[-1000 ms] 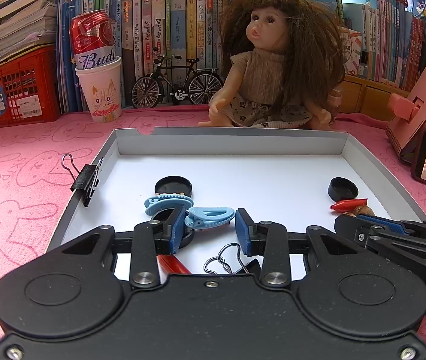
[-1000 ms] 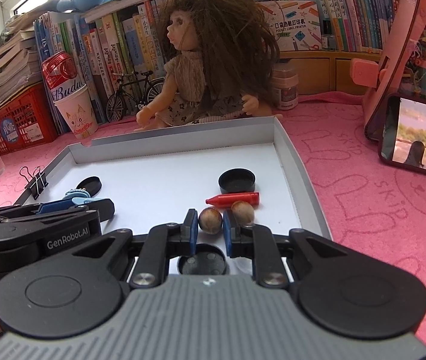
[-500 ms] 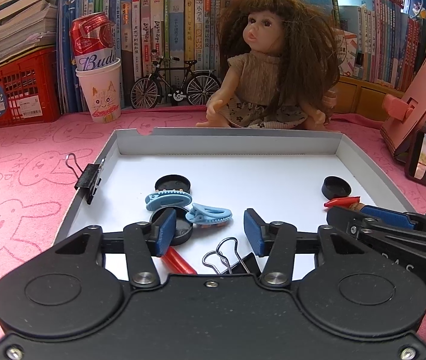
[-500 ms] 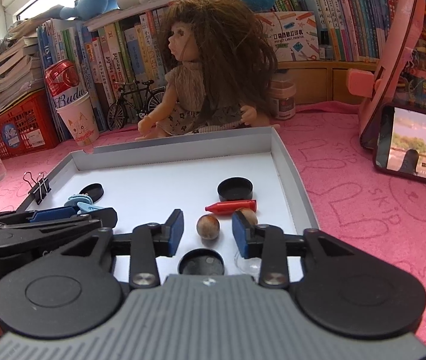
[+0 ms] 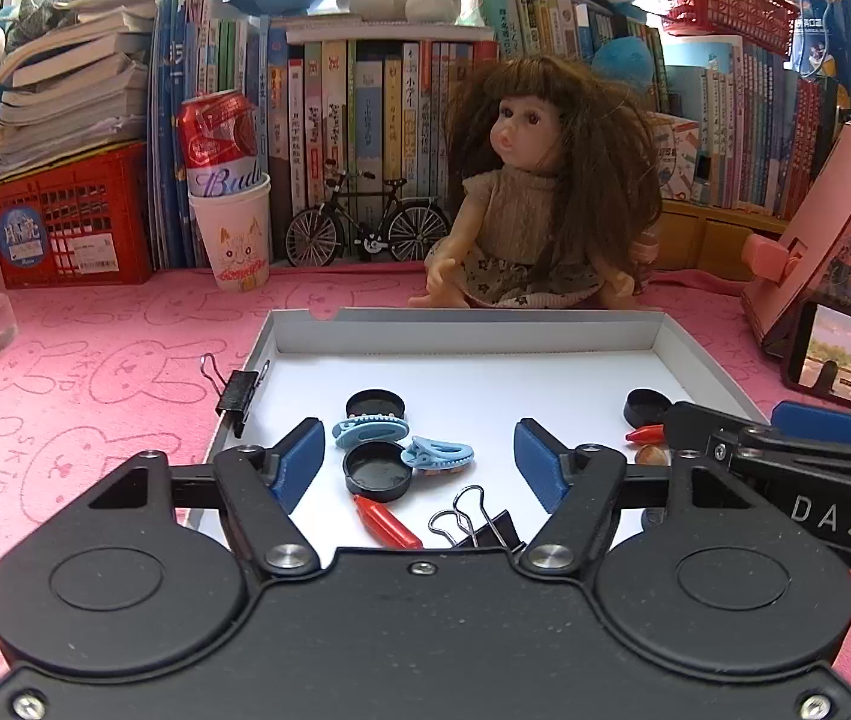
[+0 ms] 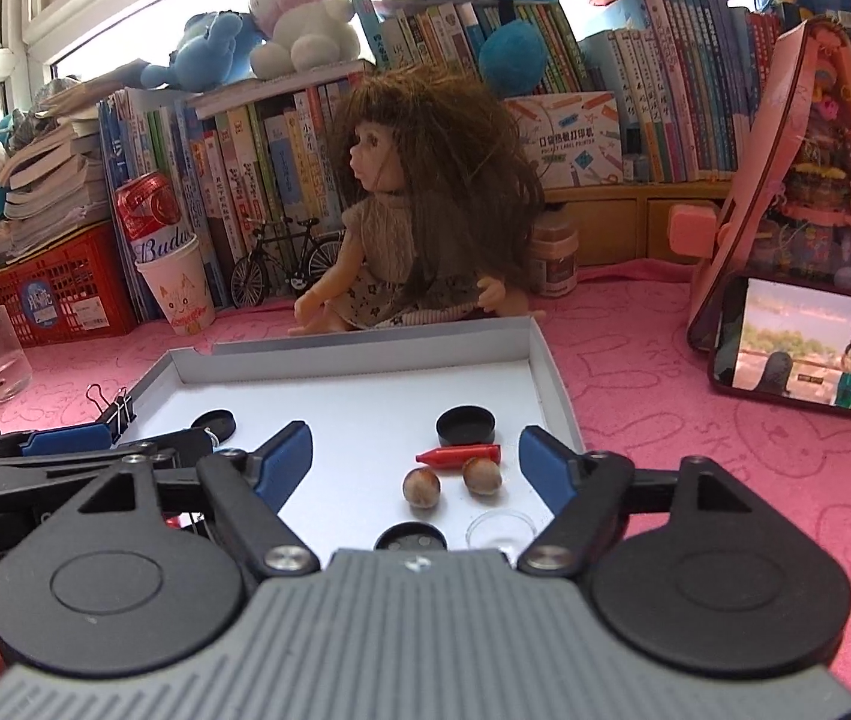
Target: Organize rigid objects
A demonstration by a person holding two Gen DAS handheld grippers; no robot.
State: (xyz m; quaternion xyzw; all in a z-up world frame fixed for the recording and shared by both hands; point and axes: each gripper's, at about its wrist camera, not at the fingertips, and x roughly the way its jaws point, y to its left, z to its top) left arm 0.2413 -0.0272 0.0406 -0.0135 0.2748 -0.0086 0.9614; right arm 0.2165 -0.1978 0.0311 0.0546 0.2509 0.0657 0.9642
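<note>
Left gripper [image 5: 419,456] jaws are opening, nothing being pressed by the pads; the items seen between them are lying on the tray floor. Right gripper [image 6: 415,459] jaws are also opening, nothing being gripped.

Only being shown by the left wrist view: two light blue hair clips [image 5: 401,441], two black caps [image 5: 376,468] beside them, a red crayon [image 5: 388,521] and a loose binder clip [image 5: 476,525] at the near edge. Only being shown by the right wrist view: two hazelnuts [image 6: 452,482] lying side by side, a second red crayon [image 6: 459,456] just behind them, a black cap [image 6: 466,425] further back, plus a black lid [image 6: 410,537] and a clear lid [image 6: 498,531] being partly hidden by the gripper body. All of it is sitting inside the white tray [image 5: 467,336].

A binder clip [image 5: 237,391] is being seen clamped on the tray's left wall. A doll [image 5: 545,204] is sitting just behind the tray; a cup with a can [image 5: 227,204], a model bicycle [image 5: 368,228] and a phone [image 6: 806,348] are standing around on the pink cloth [image 5: 95,372]. Each view's near tray edge is being blocked by its own gripper body.

Versus a second ago: both grippers are being lifted and pulled back, jaws being much wider; the hazelnut formerly between the right pads is now lying free.
</note>
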